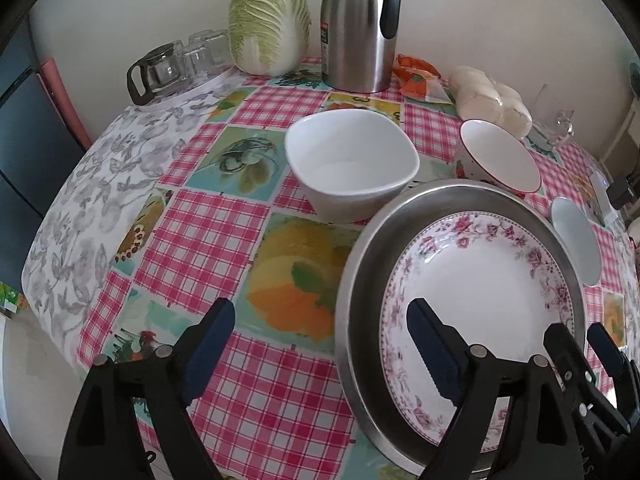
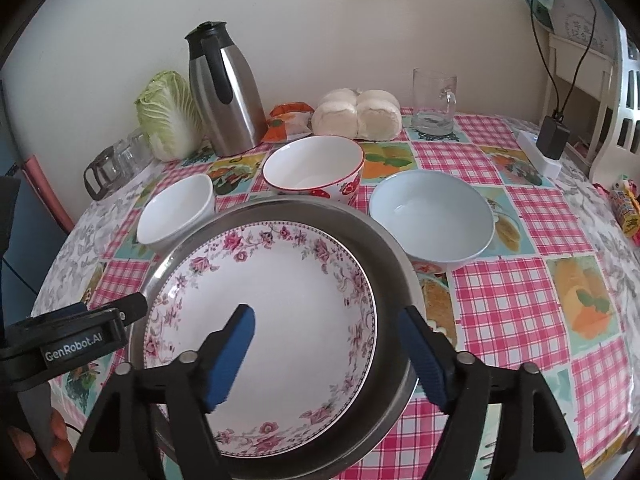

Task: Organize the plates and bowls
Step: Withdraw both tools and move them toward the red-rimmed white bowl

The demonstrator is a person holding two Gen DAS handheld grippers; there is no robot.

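A floral-rimmed white plate [image 1: 488, 276] [image 2: 276, 292] lies inside a round steel pan [image 1: 360, 264] [image 2: 384, 256] at the table's near edge. Behind it stand a white squarish bowl [image 1: 352, 160] [image 2: 176, 212], a red-rimmed patterned bowl [image 1: 500, 156] [image 2: 314, 168] and a pale blue bowl [image 1: 576, 240] [image 2: 432, 216]. My left gripper [image 1: 320, 344] is open, straddling the pan's left rim, one finger over the plate. My right gripper [image 2: 328, 352] is open, straddling the right rims of plate and pan; it also shows in the left wrist view [image 1: 580, 344].
A steel thermos jug [image 1: 360, 24] [image 2: 224, 88], napa cabbage [image 1: 268, 20] [image 2: 168, 116], glass pot and glasses [image 1: 180, 64], bagged buns [image 2: 356, 114], a snack packet [image 2: 288, 120] and a glass mug [image 2: 434, 98] line the table's back. A charger and power strip [image 2: 548, 144] sit far right.
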